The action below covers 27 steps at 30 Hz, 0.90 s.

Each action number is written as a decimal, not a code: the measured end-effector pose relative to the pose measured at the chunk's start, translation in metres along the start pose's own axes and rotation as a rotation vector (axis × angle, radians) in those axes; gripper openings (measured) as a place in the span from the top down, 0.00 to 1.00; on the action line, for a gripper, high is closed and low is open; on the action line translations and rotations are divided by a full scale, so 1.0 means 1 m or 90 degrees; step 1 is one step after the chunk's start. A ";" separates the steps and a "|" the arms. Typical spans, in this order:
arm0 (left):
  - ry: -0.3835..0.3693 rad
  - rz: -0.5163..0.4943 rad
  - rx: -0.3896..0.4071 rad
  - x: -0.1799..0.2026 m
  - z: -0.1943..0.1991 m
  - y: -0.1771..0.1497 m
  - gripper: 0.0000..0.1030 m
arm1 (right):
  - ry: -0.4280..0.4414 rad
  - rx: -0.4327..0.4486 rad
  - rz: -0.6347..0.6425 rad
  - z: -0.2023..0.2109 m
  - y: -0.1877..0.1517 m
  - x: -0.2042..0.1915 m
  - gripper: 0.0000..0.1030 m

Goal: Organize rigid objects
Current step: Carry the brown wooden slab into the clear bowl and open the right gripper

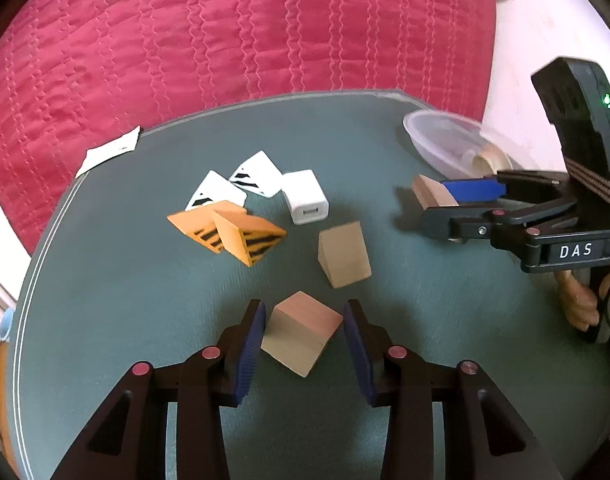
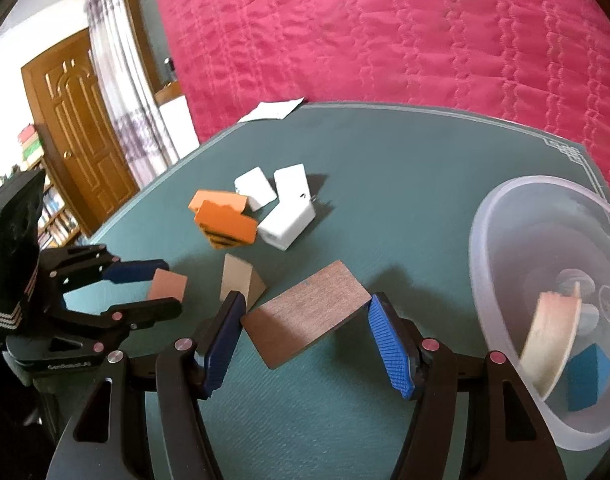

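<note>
My left gripper (image 1: 303, 328) is shut on a plain wooden block (image 1: 301, 334) low over the green table mat (image 1: 145, 320); it also shows in the right wrist view (image 2: 167, 286). My right gripper (image 2: 305, 312) is shut on a flat brown wooden block (image 2: 305, 314), seen in the left view as a wedge (image 1: 433, 196). On the mat lie another wooden wedge (image 1: 345, 254), a white charger cube (image 1: 305, 196), two orange striped wedges (image 1: 229, 230) and two white striped wedges (image 1: 241, 182).
A clear plastic bowl (image 2: 505, 216) stands at the mat's right corner, holding a tape roll (image 2: 549, 340) and a blue block (image 2: 585, 376). A white paper (image 1: 109, 152) lies at the far left edge. A red quilt (image 1: 225, 40) lies behind.
</note>
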<state>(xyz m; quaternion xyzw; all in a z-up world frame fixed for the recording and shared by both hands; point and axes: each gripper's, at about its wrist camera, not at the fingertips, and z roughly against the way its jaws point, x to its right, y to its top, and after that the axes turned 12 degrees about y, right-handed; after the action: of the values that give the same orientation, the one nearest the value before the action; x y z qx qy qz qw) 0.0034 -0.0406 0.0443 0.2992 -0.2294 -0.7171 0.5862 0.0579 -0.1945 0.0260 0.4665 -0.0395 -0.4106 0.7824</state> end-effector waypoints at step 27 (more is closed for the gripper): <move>-0.017 0.015 0.039 0.028 0.019 0.028 0.58 | -0.257 0.233 -0.197 0.103 0.016 0.081 0.37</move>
<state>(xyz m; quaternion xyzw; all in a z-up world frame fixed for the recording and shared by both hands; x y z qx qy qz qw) 0.0060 -0.0746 0.0731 0.3046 -0.2624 -0.7069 0.5820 0.0748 -0.3176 0.0698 0.5093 -0.1962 -0.5950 0.5900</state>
